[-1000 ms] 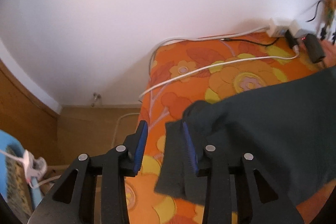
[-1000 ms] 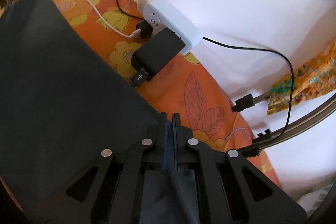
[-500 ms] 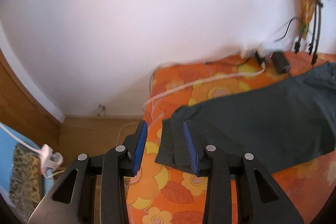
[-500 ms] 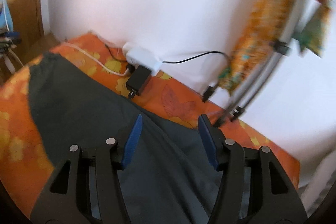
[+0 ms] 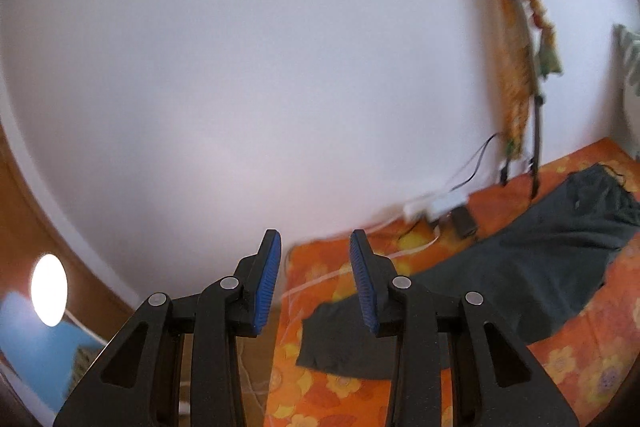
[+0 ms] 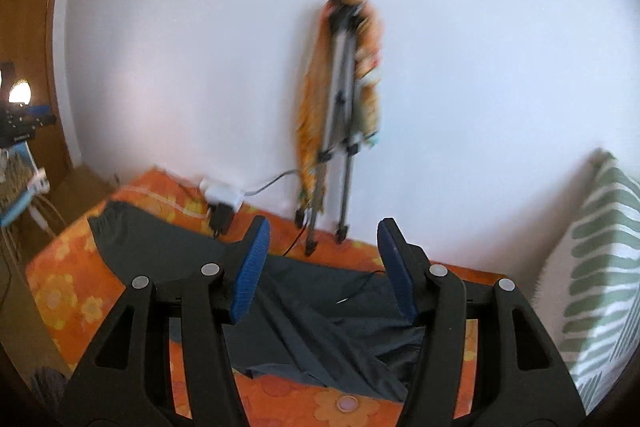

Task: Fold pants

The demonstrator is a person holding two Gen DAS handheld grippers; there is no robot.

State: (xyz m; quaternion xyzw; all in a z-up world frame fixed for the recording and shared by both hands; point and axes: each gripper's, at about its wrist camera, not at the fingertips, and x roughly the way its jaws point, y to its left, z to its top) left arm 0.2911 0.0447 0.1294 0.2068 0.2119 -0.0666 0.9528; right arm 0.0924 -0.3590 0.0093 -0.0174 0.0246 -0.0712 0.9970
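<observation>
Dark grey pants (image 5: 520,267) lie stretched out flat on a bed with an orange flowered cover (image 5: 580,367). My left gripper (image 5: 316,283) hangs open, well above and back from the pants' near left end, with nothing between its blue pads. In the right wrist view the pants (image 6: 312,327) spread below and beyond my right gripper (image 6: 320,267). It stands open and wide, held level above the cloth, and its pads touch nothing. The pants' end nearest this gripper is rumpled.
A white power strip (image 6: 222,193) with a black adapter and cables lies on the bed against the white wall. A tripod draped in orange cloth (image 6: 340,115) leans there too. A green-striped pillow (image 6: 600,267) is at right. Wooden floor and a lamp (image 5: 48,289) are left of the bed.
Both grippers have risen and pulled back from the bed. The right gripper, shut at the pants' edge a second ago, now stands open and clear of the cloth. The left stayed open.
</observation>
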